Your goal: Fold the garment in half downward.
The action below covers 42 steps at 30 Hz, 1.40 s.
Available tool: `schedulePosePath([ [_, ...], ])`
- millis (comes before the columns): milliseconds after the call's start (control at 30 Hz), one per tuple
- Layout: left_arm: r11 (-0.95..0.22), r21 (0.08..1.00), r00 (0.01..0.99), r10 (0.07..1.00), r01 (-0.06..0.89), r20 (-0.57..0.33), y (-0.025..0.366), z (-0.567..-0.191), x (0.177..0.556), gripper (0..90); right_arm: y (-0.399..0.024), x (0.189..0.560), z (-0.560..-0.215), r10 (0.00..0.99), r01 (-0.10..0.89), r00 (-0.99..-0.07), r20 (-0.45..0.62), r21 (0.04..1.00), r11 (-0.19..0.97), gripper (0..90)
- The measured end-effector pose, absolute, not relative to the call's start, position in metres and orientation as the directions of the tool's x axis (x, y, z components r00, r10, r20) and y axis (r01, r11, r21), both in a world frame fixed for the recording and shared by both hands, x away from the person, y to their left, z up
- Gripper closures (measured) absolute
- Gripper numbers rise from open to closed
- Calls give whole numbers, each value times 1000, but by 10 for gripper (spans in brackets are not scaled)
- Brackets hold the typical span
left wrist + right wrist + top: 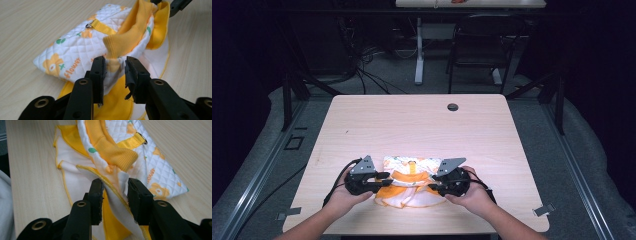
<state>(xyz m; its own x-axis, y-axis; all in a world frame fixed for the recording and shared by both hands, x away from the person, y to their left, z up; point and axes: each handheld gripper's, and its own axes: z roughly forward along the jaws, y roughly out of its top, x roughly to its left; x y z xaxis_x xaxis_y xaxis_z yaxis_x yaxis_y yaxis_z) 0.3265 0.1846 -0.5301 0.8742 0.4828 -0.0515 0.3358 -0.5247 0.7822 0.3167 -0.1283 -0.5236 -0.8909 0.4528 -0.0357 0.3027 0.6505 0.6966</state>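
A small quilted white garment (410, 170) with yellow trim and a flower print lies at the near middle of the wooden table (412, 125). My left gripper (387, 181) is at its left edge. In the left gripper view this gripper (115, 66) is shut on a bunched fold of the garment (75, 50) just below the ribbed yellow collar (125, 40). My right gripper (432, 186) is at the right edge. Its jaws (115, 188) pinch the yellow-piped hem of the garment (155, 165). A yellow strap with a metal ring (143, 138) lies across the quilted top.
A round cable hole (452, 107) sits near the table's far edge. Beyond the table stand a black chair (482, 40) and the white leg of another desk (419, 55). Bare wood surrounds the garment on all sides.
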Motion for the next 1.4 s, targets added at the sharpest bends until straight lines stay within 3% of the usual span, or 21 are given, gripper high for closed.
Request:
schedulePosePath([
  [267, -506, 793, 866, 498, 338, -51, 187, -514, 329, 635, -136, 316, -511, 470, 324, -883, 0, 723, 610, 607],
  [400, -506, 792, 863, 503, 342, -51, 188, -511, 332, 689, -139, 318, -506, 483, 320, -876, -10, 736, 596, 681],
  [467, -507, 786, 856, 515, 354, -52, 187, -511, 338, 738, -138, 324, -506, 496, 325, -868, -16, 738, 592, 773],
  [600, -515, 773, 846, 531, 371, -52, 185, -514, 347, 807, -133, 336, -508, 517, 343, -856, -22, 724, 599, 831],
  [1000, -502, 759, 831, 548, 415, -93, 176, -531, 362, 887, -112, 360, -525, 535, 385, -845, 8, 704, 597, 851],
  [1400, -536, 751, 873, 476, 385, -108, 172, -530, 343, 898, -107, 345, -525, 466, 356, -884, 33, 692, 628, 865],
])
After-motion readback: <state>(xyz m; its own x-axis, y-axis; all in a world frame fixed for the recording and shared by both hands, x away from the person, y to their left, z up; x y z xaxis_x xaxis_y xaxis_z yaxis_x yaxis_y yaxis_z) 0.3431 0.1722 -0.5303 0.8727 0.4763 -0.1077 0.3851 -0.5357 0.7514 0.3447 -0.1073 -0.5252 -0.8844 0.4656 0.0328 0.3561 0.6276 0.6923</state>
